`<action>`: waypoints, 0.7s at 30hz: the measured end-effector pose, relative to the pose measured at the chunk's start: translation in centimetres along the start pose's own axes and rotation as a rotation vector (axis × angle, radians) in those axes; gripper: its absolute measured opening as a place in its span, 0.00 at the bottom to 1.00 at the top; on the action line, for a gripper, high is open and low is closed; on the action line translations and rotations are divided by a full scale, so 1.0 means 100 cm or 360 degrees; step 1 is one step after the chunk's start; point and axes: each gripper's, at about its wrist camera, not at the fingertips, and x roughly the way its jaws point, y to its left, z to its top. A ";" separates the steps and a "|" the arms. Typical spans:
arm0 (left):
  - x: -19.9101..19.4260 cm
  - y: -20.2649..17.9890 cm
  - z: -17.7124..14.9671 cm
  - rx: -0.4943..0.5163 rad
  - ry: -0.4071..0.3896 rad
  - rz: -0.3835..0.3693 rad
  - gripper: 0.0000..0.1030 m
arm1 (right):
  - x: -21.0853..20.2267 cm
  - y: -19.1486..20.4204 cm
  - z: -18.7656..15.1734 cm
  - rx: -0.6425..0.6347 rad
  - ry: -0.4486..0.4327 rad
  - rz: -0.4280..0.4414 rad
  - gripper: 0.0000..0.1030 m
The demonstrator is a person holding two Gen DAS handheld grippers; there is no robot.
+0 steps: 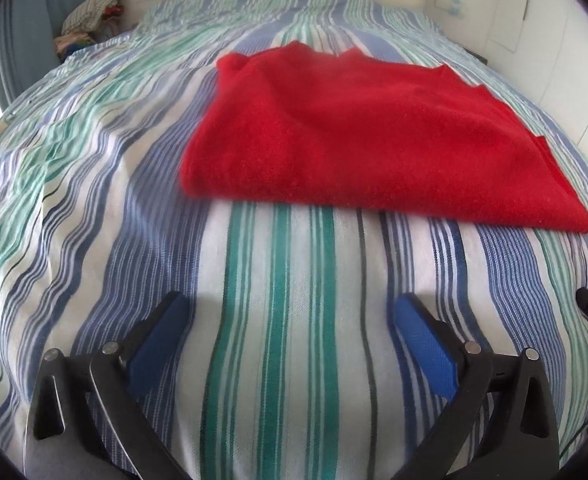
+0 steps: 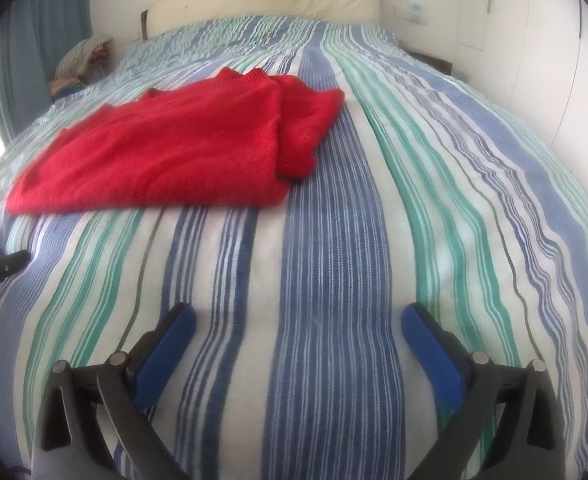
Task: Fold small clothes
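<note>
1. Red sweater (image 1: 358,136) lies folded flat on the striped bedspread (image 1: 286,320), long axis running left to right
2. Fuzzy knit, ribbed edge at far side
3. Left gripper (image 1: 290,312) and right gripper (image 2: 294,320) gape wide, empty, near of it

Bedspread (image 2: 334,240): blue, green and white stripes, running ahead beneath the tongs.
Headboard (image 2: 266,0): cream, padded, far ahead.
Curtain (image 2: 42,40): blue, far ahead-left.
Pile of cloth (image 1: 90,16): heaped ahead-left, beside the curtain.
Wall (image 2: 534,40): white, ahead-right.
</note>
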 end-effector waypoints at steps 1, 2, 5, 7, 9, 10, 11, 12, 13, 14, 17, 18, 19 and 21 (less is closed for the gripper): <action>0.000 0.000 0.000 0.0001 -0.0004 0.0001 1.00 | 0.000 0.000 0.000 0.0002 -0.0004 0.0000 0.99; -0.001 -0.001 -0.001 0.0003 -0.0007 0.0004 1.00 | 0.000 0.000 0.000 0.0000 -0.0006 -0.0005 0.99; 0.001 0.000 -0.001 0.0005 -0.0009 0.0010 1.00 | 0.000 0.000 0.000 -0.0004 -0.0008 -0.0011 0.99; 0.001 -0.001 -0.001 0.0005 -0.0009 0.0011 1.00 | 0.000 0.000 0.000 -0.0004 -0.0009 -0.0011 0.99; 0.001 -0.001 -0.001 0.0005 -0.0009 0.0011 1.00 | 0.000 0.000 0.000 -0.0004 -0.0009 -0.0011 0.99; 0.001 -0.001 -0.001 0.0005 -0.0009 0.0011 1.00 | 0.000 0.001 -0.001 -0.0005 -0.0010 -0.0012 0.99; 0.000 -0.001 -0.001 0.0006 -0.0010 0.0012 1.00 | 0.000 0.001 0.000 -0.0006 -0.0010 -0.0013 0.99; 0.000 -0.001 -0.001 0.0006 -0.0010 0.0012 1.00 | 0.000 0.001 -0.001 -0.0007 -0.0010 -0.0015 0.99; 0.000 -0.001 -0.001 0.0006 -0.0010 0.0012 1.00 | 0.000 0.001 -0.001 -0.0008 -0.0010 -0.0017 0.99; 0.000 -0.001 -0.001 0.0006 -0.0010 0.0012 1.00 | 0.000 0.000 -0.001 -0.0008 -0.0010 -0.0018 0.99; 0.000 -0.001 -0.001 0.0005 -0.0010 0.0011 1.00 | 0.000 0.000 -0.001 -0.0008 -0.0010 -0.0018 0.99; 0.000 -0.001 -0.001 0.0006 -0.0010 0.0011 1.00 | 0.000 0.000 -0.001 -0.0009 -0.0010 -0.0018 0.99; 0.000 -0.001 -0.001 0.0006 -0.0011 0.0012 1.00 | 0.000 0.001 -0.001 -0.0009 -0.0011 -0.0018 0.99; 0.000 -0.001 -0.001 0.0006 -0.0012 0.0011 1.00 | 0.000 0.000 -0.001 -0.0009 -0.0011 -0.0020 0.99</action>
